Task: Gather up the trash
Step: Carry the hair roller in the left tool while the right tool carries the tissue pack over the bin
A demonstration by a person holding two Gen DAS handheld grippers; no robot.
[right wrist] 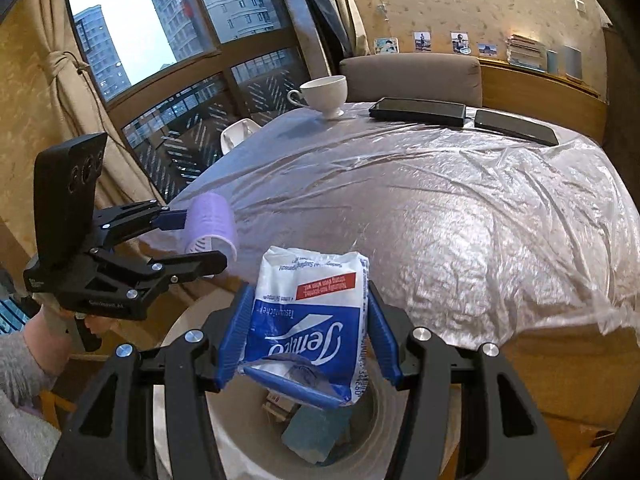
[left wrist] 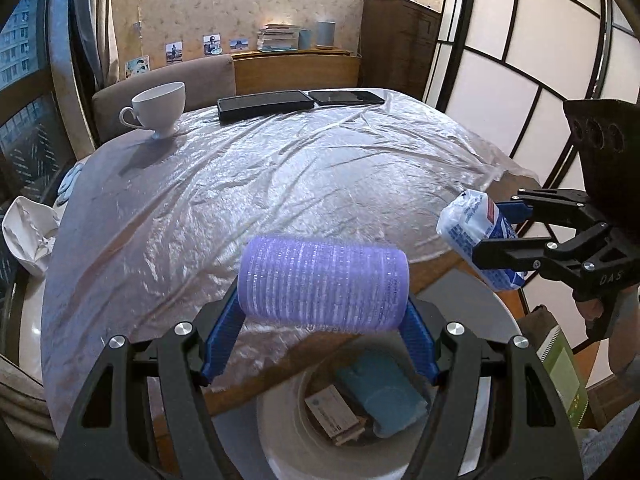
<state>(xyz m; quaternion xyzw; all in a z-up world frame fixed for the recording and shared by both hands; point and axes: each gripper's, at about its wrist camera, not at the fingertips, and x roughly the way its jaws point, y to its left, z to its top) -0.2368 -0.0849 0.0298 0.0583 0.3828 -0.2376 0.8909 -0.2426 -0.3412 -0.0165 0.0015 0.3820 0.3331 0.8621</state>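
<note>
Left gripper [left wrist: 322, 336] carries hair roller [left wrist: 324, 282] past table edge [left wrist: 436, 270].

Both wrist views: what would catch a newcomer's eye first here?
A purple hair roller clamped in the left gripper and a blue-and-white tissue pack in the right gripper, both over a white bin at the table's near edge. Behind, a white teacup stands on the crinkled plastic table cover.

My left gripper [left wrist: 322, 280] tilts downward, its blue pads clamped on a load. My right gripper [right wrist: 308, 320] sits just beside it to the right, angled down too, also gripping.
</note>
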